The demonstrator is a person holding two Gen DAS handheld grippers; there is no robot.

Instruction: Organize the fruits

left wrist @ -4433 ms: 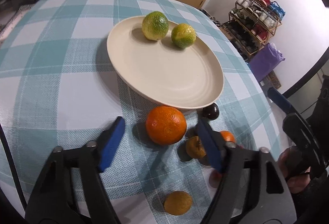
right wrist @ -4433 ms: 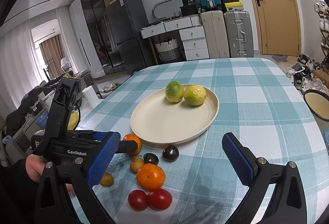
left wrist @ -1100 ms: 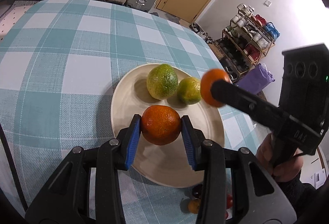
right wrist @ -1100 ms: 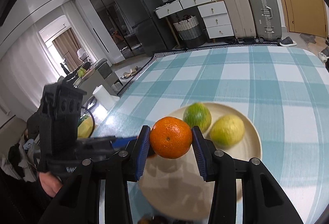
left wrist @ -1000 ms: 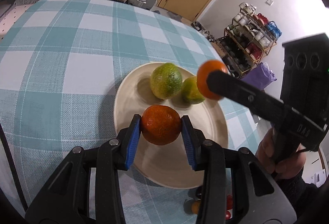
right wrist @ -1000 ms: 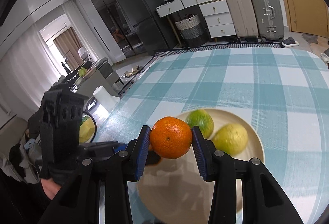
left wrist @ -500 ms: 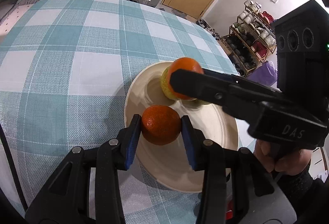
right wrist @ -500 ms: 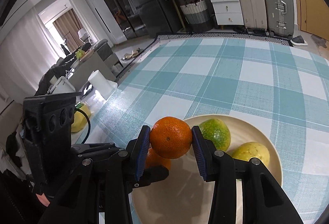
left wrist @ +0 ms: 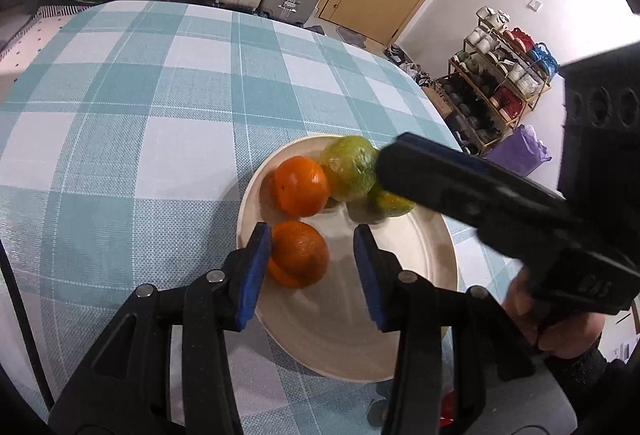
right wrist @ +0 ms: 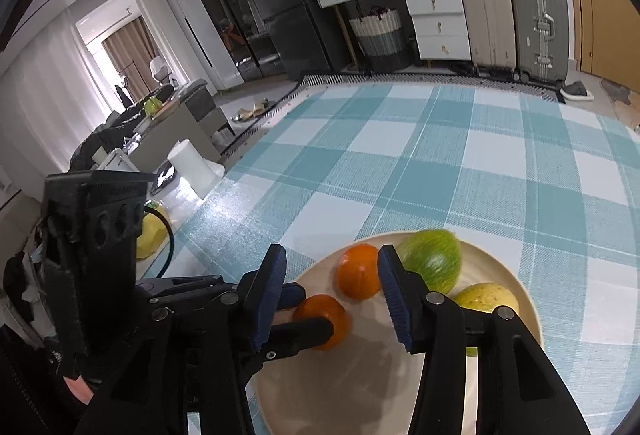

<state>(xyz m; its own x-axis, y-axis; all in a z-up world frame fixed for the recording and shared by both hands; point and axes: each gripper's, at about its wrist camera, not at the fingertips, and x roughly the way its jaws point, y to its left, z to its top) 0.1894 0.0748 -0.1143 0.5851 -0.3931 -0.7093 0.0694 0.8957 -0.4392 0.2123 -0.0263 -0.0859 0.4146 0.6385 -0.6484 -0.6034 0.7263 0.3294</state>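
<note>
A cream plate (left wrist: 344, 331) (right wrist: 360, 387) on the checked tablecloth holds two oranges, a green citrus (left wrist: 350, 167) (right wrist: 434, 259) and a yellow-green one (right wrist: 484, 297). My left gripper (left wrist: 314, 271) is open; the near orange (left wrist: 298, 253) (right wrist: 322, 319) lies on the plate between its fingers, against the left pad. My right gripper (right wrist: 332, 293) is open just above the plate; the far orange (left wrist: 298, 191) (right wrist: 358, 277) sits free beyond its tips. The right gripper's body crosses the left wrist view (left wrist: 480, 195) and hides part of the yellow-green fruit.
The checked tablecloth (left wrist: 140, 107) spreads left and far of the plate. Small fruits peek out at the table's near edge (left wrist: 446, 411), mostly hidden by the left gripper. A shoe rack (left wrist: 500, 75), suitcases (right wrist: 536, 19) and drawers stand beyond the table.
Both grippers have opened and let their oranges go onto the plate. The right one's orange now rests next to the green citrus; the left one's sits at the plate's near-left edge.
</note>
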